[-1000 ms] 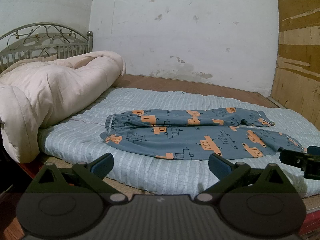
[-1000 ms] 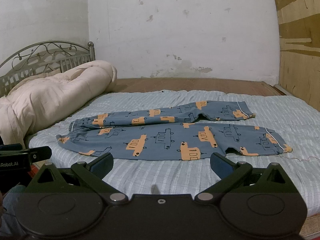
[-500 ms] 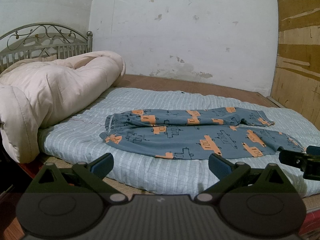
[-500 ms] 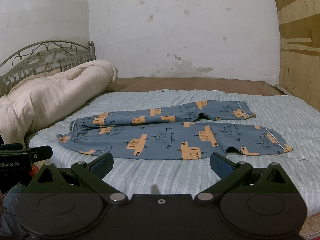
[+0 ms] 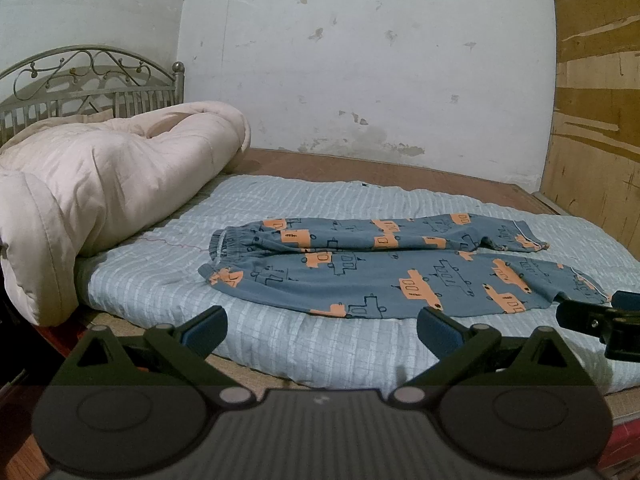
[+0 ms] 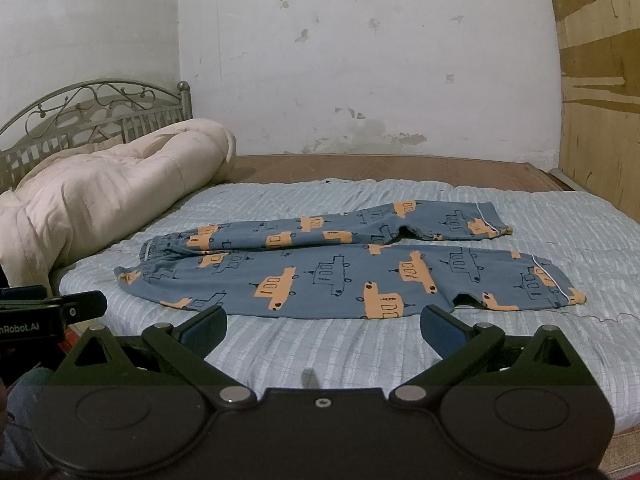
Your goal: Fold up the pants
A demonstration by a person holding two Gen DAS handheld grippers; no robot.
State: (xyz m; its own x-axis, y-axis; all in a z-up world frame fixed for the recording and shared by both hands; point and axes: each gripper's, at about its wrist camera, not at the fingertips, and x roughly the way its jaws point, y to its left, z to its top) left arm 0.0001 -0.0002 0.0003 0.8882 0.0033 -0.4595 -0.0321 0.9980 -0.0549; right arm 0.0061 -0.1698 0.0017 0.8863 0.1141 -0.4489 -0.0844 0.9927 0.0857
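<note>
Left wrist view shows the blue pants with orange vehicle prints spread flat across the middle of the frame on a pale blue striped quilted bed cover, waistband toward the left and both leg cuffs toward the right. The left tool sits at the lower centre with its fingers wide apart and holds nothing, short of the pants' near edge. A rolled cream comforter fills the left of the frame below a grey metal scrollwork headboard. Part of the right tool pokes in at the right edge.

Right wrist view shows the same pants in mid frame, one leg lying behind the other. The right tool at the lower centre also has its fingers spread apart, empty, over the bed cover just in front of the pants. The comforter lies at the left.
</note>
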